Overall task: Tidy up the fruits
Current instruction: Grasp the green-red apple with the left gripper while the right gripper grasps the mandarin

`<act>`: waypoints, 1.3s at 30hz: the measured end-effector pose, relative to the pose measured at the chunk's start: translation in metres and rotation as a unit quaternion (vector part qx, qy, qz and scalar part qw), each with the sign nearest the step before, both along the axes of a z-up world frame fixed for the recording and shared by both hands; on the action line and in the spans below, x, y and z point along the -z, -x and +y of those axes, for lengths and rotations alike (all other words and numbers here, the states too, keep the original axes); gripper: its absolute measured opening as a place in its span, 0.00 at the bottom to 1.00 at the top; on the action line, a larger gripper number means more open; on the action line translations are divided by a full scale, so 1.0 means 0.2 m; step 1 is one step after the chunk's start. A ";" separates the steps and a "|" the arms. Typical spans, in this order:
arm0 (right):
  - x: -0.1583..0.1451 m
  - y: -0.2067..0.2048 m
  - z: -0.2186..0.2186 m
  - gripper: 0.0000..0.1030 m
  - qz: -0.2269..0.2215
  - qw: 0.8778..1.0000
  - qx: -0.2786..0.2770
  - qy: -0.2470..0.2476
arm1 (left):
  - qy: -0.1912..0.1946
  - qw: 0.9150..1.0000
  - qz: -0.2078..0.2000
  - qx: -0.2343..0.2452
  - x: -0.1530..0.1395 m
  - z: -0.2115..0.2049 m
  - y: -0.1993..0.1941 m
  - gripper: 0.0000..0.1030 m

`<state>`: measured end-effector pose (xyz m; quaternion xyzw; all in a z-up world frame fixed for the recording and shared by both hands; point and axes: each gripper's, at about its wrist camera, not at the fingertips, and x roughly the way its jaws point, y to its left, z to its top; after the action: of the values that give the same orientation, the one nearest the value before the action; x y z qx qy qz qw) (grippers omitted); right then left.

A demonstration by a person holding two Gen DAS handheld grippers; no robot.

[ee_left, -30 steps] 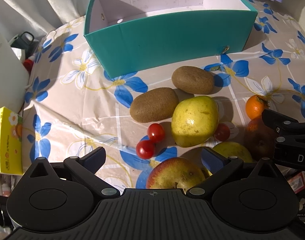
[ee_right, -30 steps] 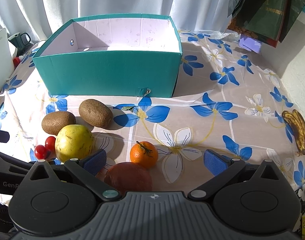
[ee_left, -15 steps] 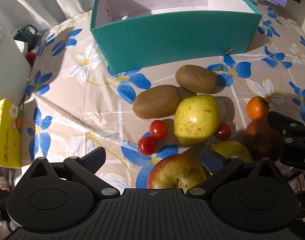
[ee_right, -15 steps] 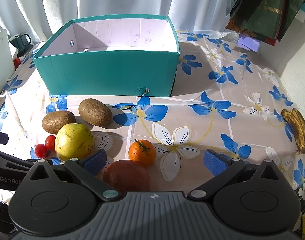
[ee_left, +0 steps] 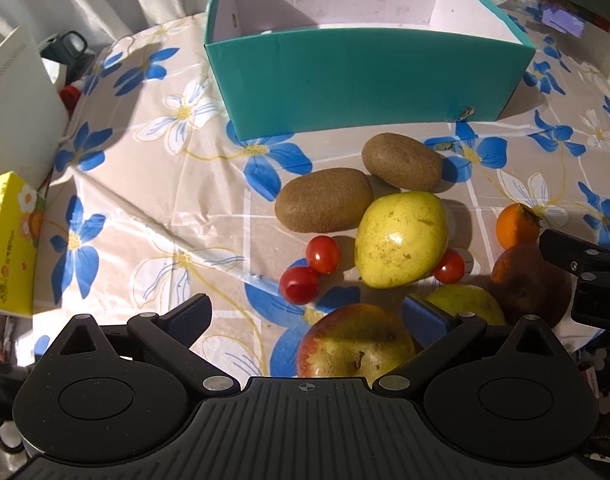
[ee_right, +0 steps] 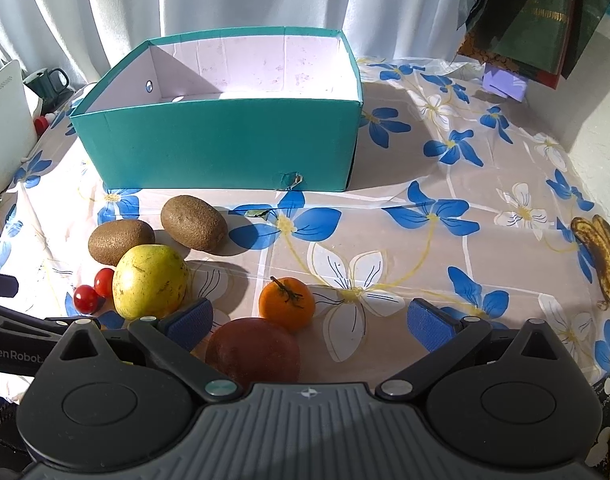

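The teal box (ee_left: 369,80) fills the upper middle of both views, open-topped and white inside, standing on the flowered tablecloth (ee_left: 153,208). In front of it lie two kiwis (ee_left: 325,204), touching a yellow-green pear (ee_left: 401,240) just below them, with three cherry tomatoes (ee_left: 323,254) around the pear's lower edge.

The left gripper (ee_left: 307,320) sits at the bottom of its view with fingers spread wide; a red-yellow apple (ee_left: 355,340) lies between them, nearer the right pad, not touched as far as can be seen. The right gripper (ee_right: 309,322) is likewise spread, a dark reddish fruit (ee_right: 253,350) lying between its pads toward the left one, and a small orange (ee_right: 287,302) just above that.

Compared with a second ago, the left view has drawn slightly back and the box appears higher; the fruits have not moved.

Only the right view shows the browned bananas (ee_right: 601,260) at its right edge; only the left view shows the apple, a second pale pear (ee_left: 465,304) and a yellow carton (ee_left: 9,248) at far left.
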<state>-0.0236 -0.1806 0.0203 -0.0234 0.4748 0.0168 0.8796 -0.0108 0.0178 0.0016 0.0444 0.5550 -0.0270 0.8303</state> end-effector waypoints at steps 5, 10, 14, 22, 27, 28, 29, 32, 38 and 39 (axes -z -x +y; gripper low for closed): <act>0.01 -0.01 -0.02 1.00 0.000 1.000 0.001 -0.004 | 0.006 0.999 -0.035 0.010 -0.02 0.01 0.04 1.00; 0.02 0.00 -0.04 1.00 0.005 1.000 0.006 -0.008 | 0.028 0.996 -0.060 0.052 0.02 0.04 0.12 1.00; 0.03 0.00 -0.06 1.00 0.010 1.000 0.012 -0.010 | 0.058 0.993 -0.090 0.042 0.06 0.11 0.21 1.00; 0.07 -0.01 -0.10 1.00 0.024 0.999 0.028 -0.019 | 0.112 0.982 -0.127 0.085 0.00 0.14 0.28 1.00; 0.05 -0.01 -0.11 1.00 0.015 0.999 0.029 -0.022 | 0.092 0.983 -0.105 0.115 0.08 0.08 0.30 1.00; 0.04 -0.01 -0.11 1.00 0.012 0.999 0.031 -0.024 | 0.092 0.984 -0.101 0.117 0.09 0.08 0.29 1.00; 0.04 -0.01 -0.12 1.00 0.011 0.999 0.033 -0.025 | 0.095 0.984 -0.094 0.120 0.11 0.07 0.29 1.00; 0.03 -0.01 -0.13 1.00 0.007 0.999 0.035 -0.026 | 0.086 0.984 -0.084 0.130 0.15 0.05 0.27 0.99; 0.03 -0.01 -0.15 1.00 0.005 0.999 0.041 -0.029 | 0.086 0.985 -0.052 0.139 0.22 0.03 0.23 0.78; 0.03 -0.01 -0.15 1.00 0.006 0.999 0.041 -0.029 | 0.082 0.985 -0.050 0.143 0.23 0.02 0.23 0.78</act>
<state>-0.0219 -0.2108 0.0144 0.0215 0.4801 -0.0058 0.8769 -0.0566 0.0221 -0.0454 0.0565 0.4967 -0.1885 0.8453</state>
